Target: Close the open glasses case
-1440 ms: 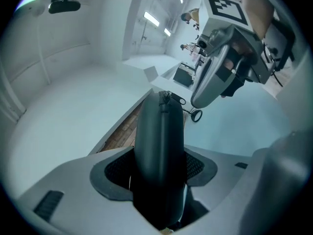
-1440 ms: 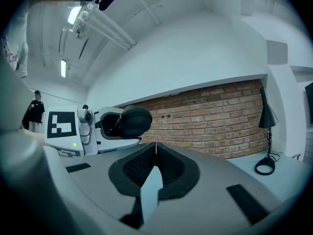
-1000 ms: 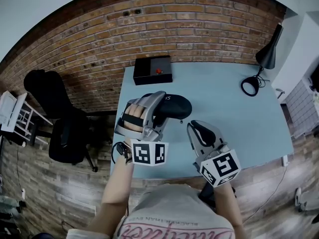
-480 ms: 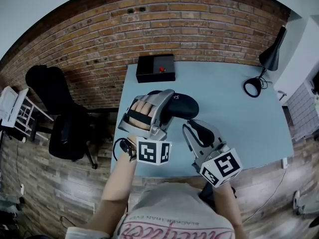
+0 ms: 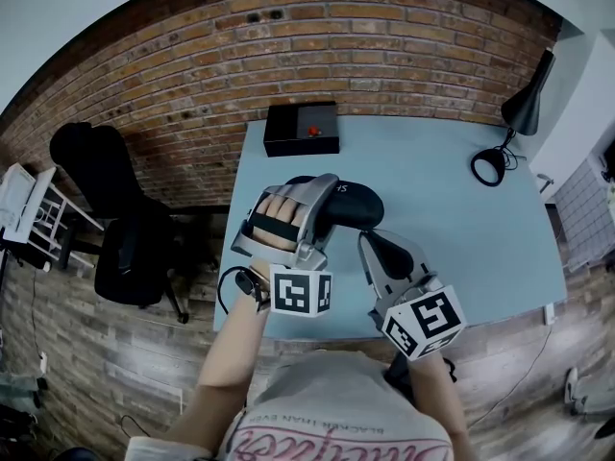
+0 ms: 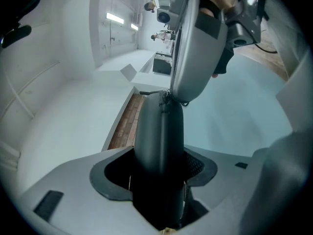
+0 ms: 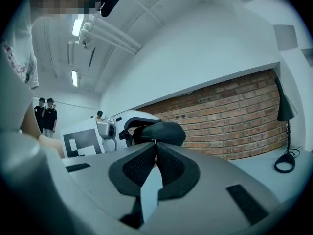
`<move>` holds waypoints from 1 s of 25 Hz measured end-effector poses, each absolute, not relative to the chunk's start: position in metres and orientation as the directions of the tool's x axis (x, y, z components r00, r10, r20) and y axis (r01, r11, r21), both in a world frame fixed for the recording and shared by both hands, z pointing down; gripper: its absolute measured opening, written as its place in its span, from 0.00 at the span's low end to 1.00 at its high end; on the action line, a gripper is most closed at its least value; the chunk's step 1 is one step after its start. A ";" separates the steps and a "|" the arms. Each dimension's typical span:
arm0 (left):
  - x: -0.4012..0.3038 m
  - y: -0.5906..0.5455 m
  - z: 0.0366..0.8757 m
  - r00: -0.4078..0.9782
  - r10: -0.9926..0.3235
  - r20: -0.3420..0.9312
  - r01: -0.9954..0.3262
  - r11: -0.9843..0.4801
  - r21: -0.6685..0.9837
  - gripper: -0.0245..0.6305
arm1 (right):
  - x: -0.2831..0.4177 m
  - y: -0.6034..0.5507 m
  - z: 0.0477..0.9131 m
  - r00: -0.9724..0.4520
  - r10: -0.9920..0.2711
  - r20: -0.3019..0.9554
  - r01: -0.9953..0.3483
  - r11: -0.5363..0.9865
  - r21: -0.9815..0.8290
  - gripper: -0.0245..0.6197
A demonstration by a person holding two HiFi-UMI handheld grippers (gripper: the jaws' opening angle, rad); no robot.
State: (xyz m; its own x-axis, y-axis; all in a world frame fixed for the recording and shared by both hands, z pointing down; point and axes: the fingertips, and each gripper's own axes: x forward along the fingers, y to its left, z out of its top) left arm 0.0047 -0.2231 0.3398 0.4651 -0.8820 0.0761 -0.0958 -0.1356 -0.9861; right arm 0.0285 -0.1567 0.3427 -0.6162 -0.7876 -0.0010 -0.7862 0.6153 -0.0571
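Head view: left gripper (image 5: pixel 315 192) clamps case (image 5: pixel 354 206)

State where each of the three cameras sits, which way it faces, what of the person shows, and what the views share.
Head view: on the person's head, facing steeply down at the table; shirt, left gripper and right gripper show.
Left gripper view: on the left gripper, looking along its jaws, clamped on the glasses case; right gripper ahead.
Right gripper view: on the right gripper, facing the brick wall; its jaws are closing, nothing between them; shirt at left.
Shared: all three show the glasses case.
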 end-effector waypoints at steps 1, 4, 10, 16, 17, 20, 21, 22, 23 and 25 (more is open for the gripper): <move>0.005 -0.223 0.340 0.463 -0.883 0.079 -0.101 -0.141 -0.985 0.46 | 0.028 -0.156 0.342 -0.614 -0.789 -0.001 -0.788 0.613 -0.049 0.07; 0.005 -0.223 0.342 0.460 -0.883 0.089 -0.115 -0.158 -0.981 0.46 | 0.027 -0.156 0.342 -0.613 -0.790 0.006 -0.789 0.613 -0.035 0.07; 0.003 -0.221 0.348 0.482 -0.869 0.116 -0.081 -0.176 -0.981 0.45 | 0.029 -0.155 0.346 -0.617 -0.786 0.035 -0.787 0.616 -0.036 0.07; 0.002 -0.218 0.352 0.507 -0.850 0.146 -0.056 -0.201 -0.978 0.45 | 0.031 -0.156 0.349 -0.617 -0.785 0.057 -0.787 0.616 -0.036 0.07; 0.001 -0.217 0.353 0.513 -0.845 0.149 -0.055 -0.206 -0.977 0.44 | 0.033 -0.156 0.349 -0.618 -0.784 0.059 -0.786 0.617 -0.039 0.07; -0.003 -0.212 0.353 0.540 -0.827 0.157 -0.061 -0.224 -0.973 0.44 | 0.040 -0.154 0.349 -0.626 -0.777 0.062 -0.780 0.623 -0.057 0.07; -0.004 -0.211 0.353 0.549 -0.821 0.158 -0.061 -0.228 -0.972 0.44 | 0.041 -0.154 0.348 -0.629 -0.775 0.063 -0.778 0.626 -0.055 0.07; -0.005 -0.210 0.354 0.556 -0.816 0.160 -0.061 -0.232 -0.971 0.44 | 0.041 -0.154 0.348 -0.632 -0.773 0.065 -0.775 0.630 -0.050 0.07; -0.005 -0.210 0.354 0.561 -0.812 0.163 -0.060 -0.236 -0.970 0.44 | 0.040 -0.153 0.349 -0.636 -0.769 0.067 -0.772 0.634 -0.047 0.07; -0.006 -0.209 0.354 0.568 -0.806 0.168 -0.060 -0.245 -0.968 0.44 | 0.039 -0.152 0.349 -0.642 -0.764 0.069 -0.767 0.641 -0.041 0.07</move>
